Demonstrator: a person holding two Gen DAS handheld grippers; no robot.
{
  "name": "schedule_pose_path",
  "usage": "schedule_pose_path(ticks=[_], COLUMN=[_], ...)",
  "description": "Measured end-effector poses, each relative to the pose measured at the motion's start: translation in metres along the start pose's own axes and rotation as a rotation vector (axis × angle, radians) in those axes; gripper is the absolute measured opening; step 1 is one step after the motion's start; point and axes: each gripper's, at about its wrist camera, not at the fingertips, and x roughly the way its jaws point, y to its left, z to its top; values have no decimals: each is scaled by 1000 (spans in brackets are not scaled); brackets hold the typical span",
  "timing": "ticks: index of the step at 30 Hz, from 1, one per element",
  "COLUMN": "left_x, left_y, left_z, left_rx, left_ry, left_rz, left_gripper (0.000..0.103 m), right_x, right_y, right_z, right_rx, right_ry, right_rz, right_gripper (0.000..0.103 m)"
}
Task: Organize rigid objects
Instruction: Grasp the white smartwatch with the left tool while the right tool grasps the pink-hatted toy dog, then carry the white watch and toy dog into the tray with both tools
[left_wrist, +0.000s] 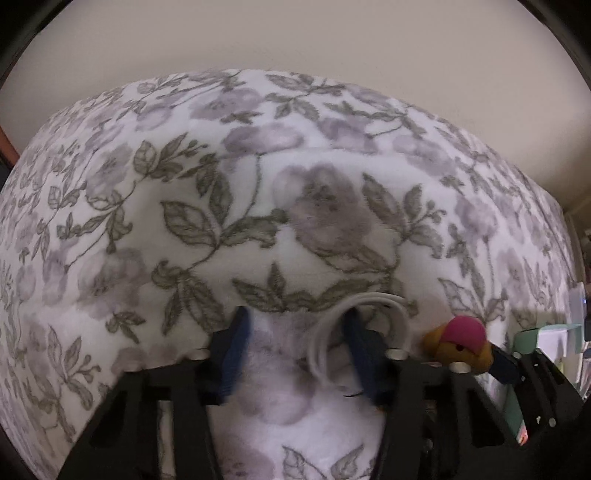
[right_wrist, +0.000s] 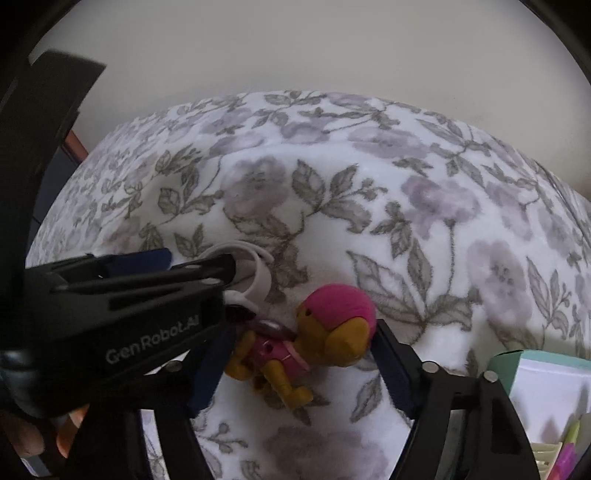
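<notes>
Underneath everything, a bed (left_wrist: 332, 206) under a floral fleece blanket, filling both wrist views out to a plain pale wall at twelve o'clock. At four o'clock in the right wrist view, a mint-green box (right_wrist: 546, 373) at the blanket's edge, with something pale and coloured below it, too blurred to name; probably where sorted things go, though unclear from here. Next in size, the left gripper (left_wrist: 295, 321), pointing steeply down at the blanket, partly open, bare fleece showing between its blue pads. Looped round its right finger, at about one o'clock from the gap, a coiled white cable (left_wrist: 318, 343); touching that finger, yet not visibly clamped from both sides, so no sure hold. Just beside it, at three o'clock, the right gripper (right_wrist: 303, 350), set fairly wide and straddling a toy dog (right_wrist: 332, 325) in a pink cap and vest, lying on its side on the blanket. Pads at or very near the toy on either side; impossible to tell whether pressing. As for progress: early, by the look of it. Both the cable and the toy dog down on the bed, neither lifted, nothing plainly placed in the box. Left to do, judging from this: securing each grasp, lifting, carrying toward four o'clock, and setting down in order.
</notes>
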Motion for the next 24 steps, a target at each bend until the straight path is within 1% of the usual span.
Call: schedule_pose_path(ticks=[1, 2, 5, 7, 13, 18, 21, 24], left_x=[-1, 0, 0, -1, -14, -35, -56, -73], left_y=[-1, -3, -7, -8, -2, -2, -5, -12], left_z=[0, -2, -7, -10, -29, -57, -77, -95], left_rx=[2, 9, 29, 25, -15, -42, -45, -39], left_ry=[-2, 2, -15, -13, 36, 75, 70, 58], left_rz=[-7, 6, 29, 35, 44, 29, 23, 5], left_gripper=[15, 10, 9, 9, 8, 8, 8, 8], right_x=[-1, -2, -4, -8, -25, -54, -72, -96], right_y=[0, 0, -1, -4, -11, -10, -10, -11], right_z=[-1, -2, -7, -12, -33, -58, -72, -86], right_rx=[2, 2, 9, 18, 59, 85, 105, 114], right_ry=[-1, -2, 3, 12, 51, 67, 76, 66], right_rz=[1, 1, 3, 2, 6, 15, 18, 13], right_gripper=[75, 75, 74, 74, 74, 74, 74, 74])
